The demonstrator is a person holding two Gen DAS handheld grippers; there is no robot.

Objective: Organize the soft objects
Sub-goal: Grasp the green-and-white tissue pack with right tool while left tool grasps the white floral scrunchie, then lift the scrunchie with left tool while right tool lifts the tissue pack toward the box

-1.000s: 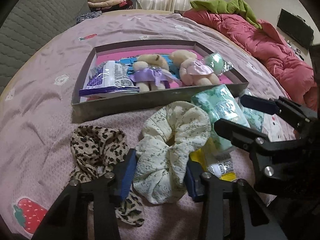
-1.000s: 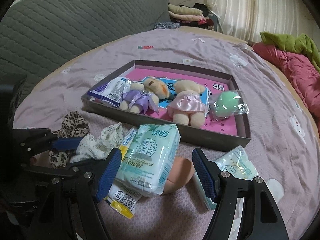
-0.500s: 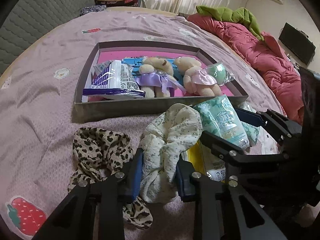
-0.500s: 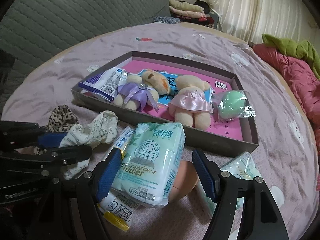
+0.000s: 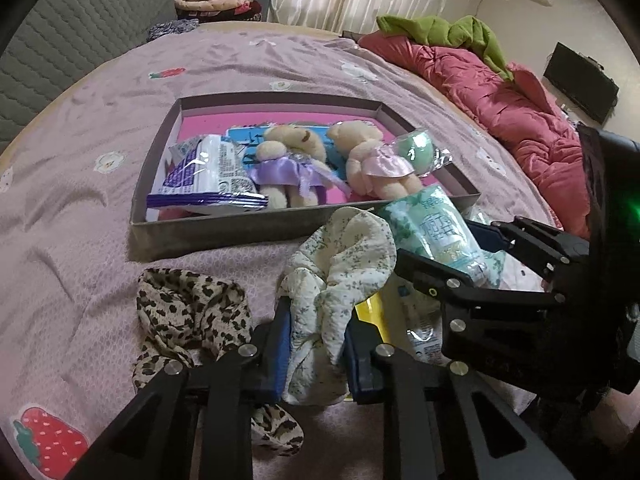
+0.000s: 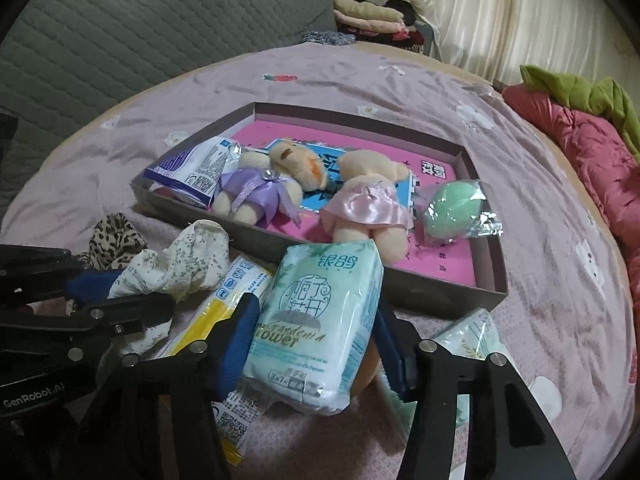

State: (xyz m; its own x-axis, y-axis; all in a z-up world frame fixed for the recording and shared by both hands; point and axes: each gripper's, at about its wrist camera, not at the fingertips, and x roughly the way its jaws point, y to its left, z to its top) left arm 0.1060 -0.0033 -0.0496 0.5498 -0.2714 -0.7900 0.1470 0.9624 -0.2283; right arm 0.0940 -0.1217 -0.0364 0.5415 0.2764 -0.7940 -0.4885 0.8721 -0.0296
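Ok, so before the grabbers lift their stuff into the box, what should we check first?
1. Left gripper squeezing the flowery scrunchie: ok.
2. Right gripper around the tissue pack, jaws closing, pads at its sides: ok.
3. Firm hold on the pack: cannot tell.
4. Free space in the box: ok, bare pink floor at the back.
5. Leopard scrunchie clear of the left pads: cannot tell.

a mauve bedspread [image 5: 100,208] meets a grey quilted headboard [image 6: 120,32], pale curtains [image 6: 500,20] behind.
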